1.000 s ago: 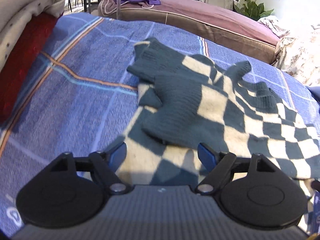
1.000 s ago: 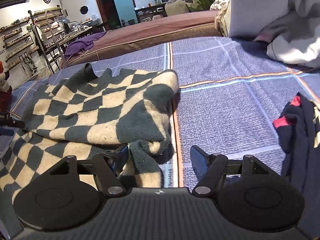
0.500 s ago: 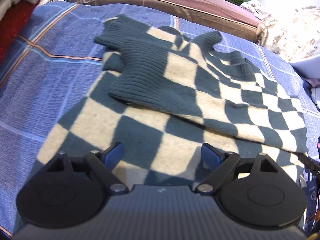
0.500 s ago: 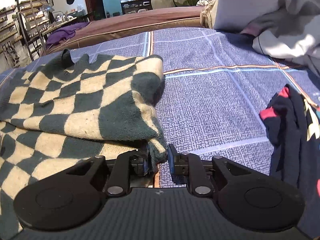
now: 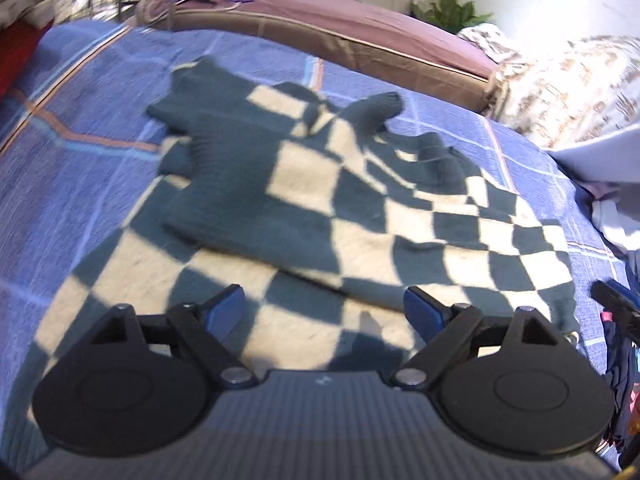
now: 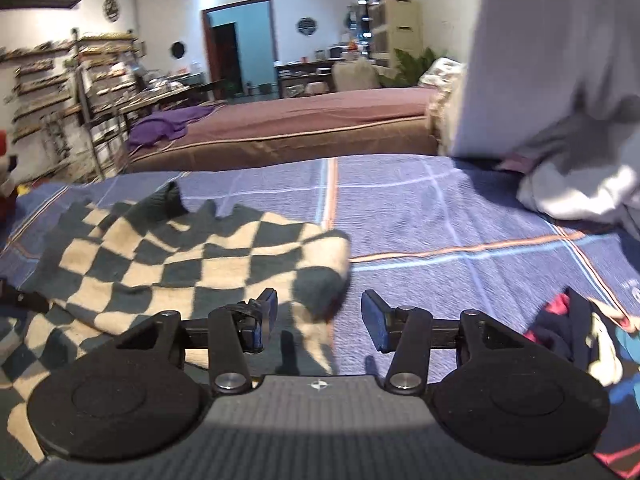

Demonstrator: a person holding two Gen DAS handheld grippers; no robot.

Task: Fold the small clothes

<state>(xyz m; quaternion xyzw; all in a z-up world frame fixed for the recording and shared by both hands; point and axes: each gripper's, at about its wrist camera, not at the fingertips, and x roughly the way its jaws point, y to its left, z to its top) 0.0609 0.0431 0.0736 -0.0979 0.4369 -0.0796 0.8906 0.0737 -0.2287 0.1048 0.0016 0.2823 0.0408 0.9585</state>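
A dark green and cream checked sweater point(image 5: 320, 200) lies on the blue plaid bedspread point(image 5: 80, 168), one sleeve folded across its body. My left gripper point(image 5: 324, 304) hovers open over the sweater's near part, nothing between its blue pads. In the right wrist view the sweater point(image 6: 180, 256) spreads to the left, and its folded corner point(image 6: 320, 280) lies just ahead of my right gripper point(image 6: 318, 308). That gripper's jaws are opening; the pads stand apart from the cloth and hold nothing.
A dark garment with pink and red patches point(image 6: 568, 332) lies right of the right gripper. A pale heap of clothes point(image 6: 580, 184) sits at the back right. A brown mattress point(image 5: 360, 36) runs behind the bedspread, and red cloth point(image 5: 16, 48) is at the far left.
The right gripper shut on the sweater's folded corner half a second ago, then let go and rose. The left gripper slid across the sweater's near part and spread slightly wider.
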